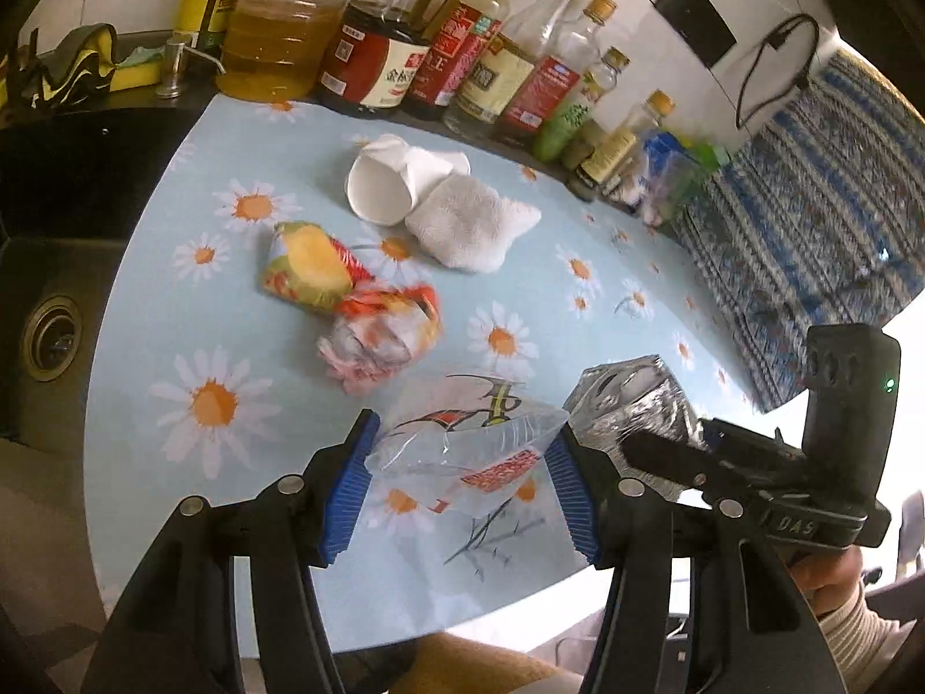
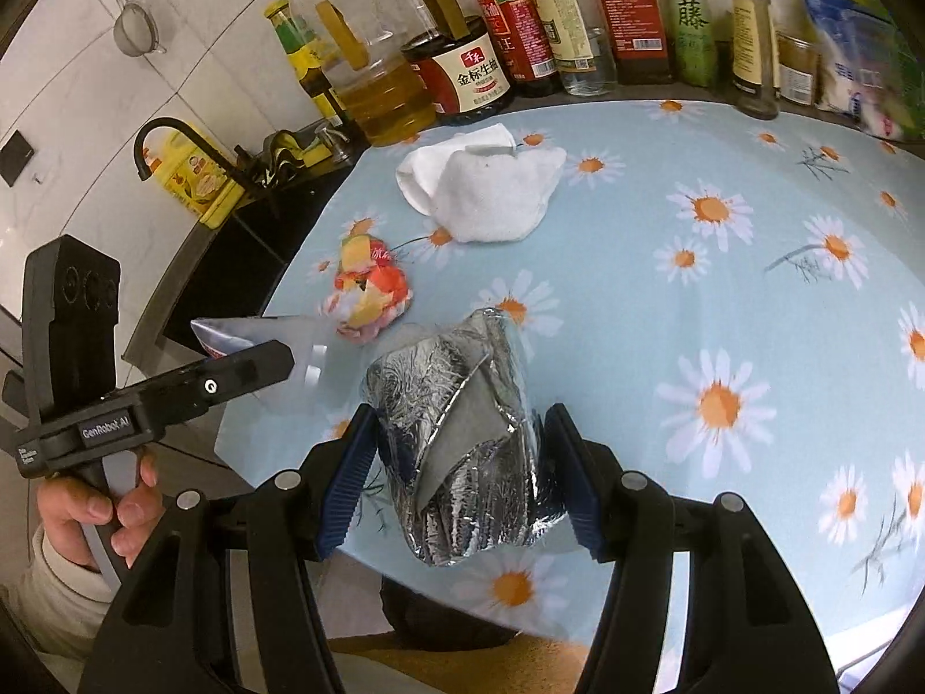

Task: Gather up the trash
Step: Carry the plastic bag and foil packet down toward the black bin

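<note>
My left gripper [image 1: 462, 462] is shut on a clear plastic bag with red print [image 1: 474, 410], held just above the daisy tablecloth [image 1: 219, 312]. My right gripper [image 2: 462, 439] is shut on a crumpled silver foil wrapper [image 2: 462, 381]; both blue pads press its sides. The two grippers hang side by side at the table's near edge, and the foil wrapper [image 1: 630, 405] shows to the right in the left wrist view. Lying further back are two crumpled colourful wrappers [image 1: 318, 266] [image 1: 387, 335], a tipped white paper cup [image 1: 381, 185] and a white cloth [image 1: 468, 225].
A row of oil and sauce bottles [image 1: 370, 58] lines the back edge. A dark sink [image 1: 52, 335] with a black tap [image 2: 173, 133] lies to the left. A blue patterned fabric [image 1: 809, 220] covers the right side. A person's hand [image 2: 104, 515] grips the left handle.
</note>
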A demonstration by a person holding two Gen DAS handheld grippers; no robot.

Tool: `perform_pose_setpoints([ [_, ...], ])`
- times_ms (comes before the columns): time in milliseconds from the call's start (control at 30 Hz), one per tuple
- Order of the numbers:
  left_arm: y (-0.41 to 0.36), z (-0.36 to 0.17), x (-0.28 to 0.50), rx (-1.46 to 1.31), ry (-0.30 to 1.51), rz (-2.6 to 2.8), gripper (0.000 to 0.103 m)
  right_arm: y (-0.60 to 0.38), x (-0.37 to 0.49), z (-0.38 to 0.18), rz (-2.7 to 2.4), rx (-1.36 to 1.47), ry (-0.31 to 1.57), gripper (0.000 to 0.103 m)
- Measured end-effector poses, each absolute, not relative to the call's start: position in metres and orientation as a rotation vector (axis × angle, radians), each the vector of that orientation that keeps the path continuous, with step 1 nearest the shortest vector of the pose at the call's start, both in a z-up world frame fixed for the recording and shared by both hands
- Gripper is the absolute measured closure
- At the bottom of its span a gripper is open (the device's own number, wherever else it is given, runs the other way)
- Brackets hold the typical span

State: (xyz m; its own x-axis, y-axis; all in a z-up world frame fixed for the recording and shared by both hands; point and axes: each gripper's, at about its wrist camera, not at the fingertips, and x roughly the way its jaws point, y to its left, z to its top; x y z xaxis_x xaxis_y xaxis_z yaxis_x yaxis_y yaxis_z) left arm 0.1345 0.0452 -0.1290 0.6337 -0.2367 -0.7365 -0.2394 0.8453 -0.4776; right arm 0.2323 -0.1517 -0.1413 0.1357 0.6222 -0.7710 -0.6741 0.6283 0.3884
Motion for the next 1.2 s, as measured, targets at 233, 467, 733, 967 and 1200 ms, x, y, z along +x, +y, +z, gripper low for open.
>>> perform_pose_setpoints([
  [233,0.05,-0.129,0.113,-0.557,0.915,-0.035,0.047,-0.155,0.206,-0.138,0.886,-0.043,1.086,0.043],
  [467,0.053,-0.131,0.089,-0.54,0.925,-0.06,0.047,-0.146,0.18,-0.14,0.866,-0.035,1.097,0.043],
  [733,0.058,-0.132,0.06,-0.51,0.933,-0.072,0.047,-0.136,0.147,-0.148,0.849,-0.038,1.119,0.043],
  [967,0.063,-0.137,0.033,-0.509,0.944,-0.088,0.047,-0.134,0.12,-0.156,0.831,-0.037,1.131,0.043],
  [1200,0.056,-0.15,0.012,-0.484,0.984,-0.114,0.047,-0.138,0.095,-0.169,0.807,-0.024,1.157,0.043],
])
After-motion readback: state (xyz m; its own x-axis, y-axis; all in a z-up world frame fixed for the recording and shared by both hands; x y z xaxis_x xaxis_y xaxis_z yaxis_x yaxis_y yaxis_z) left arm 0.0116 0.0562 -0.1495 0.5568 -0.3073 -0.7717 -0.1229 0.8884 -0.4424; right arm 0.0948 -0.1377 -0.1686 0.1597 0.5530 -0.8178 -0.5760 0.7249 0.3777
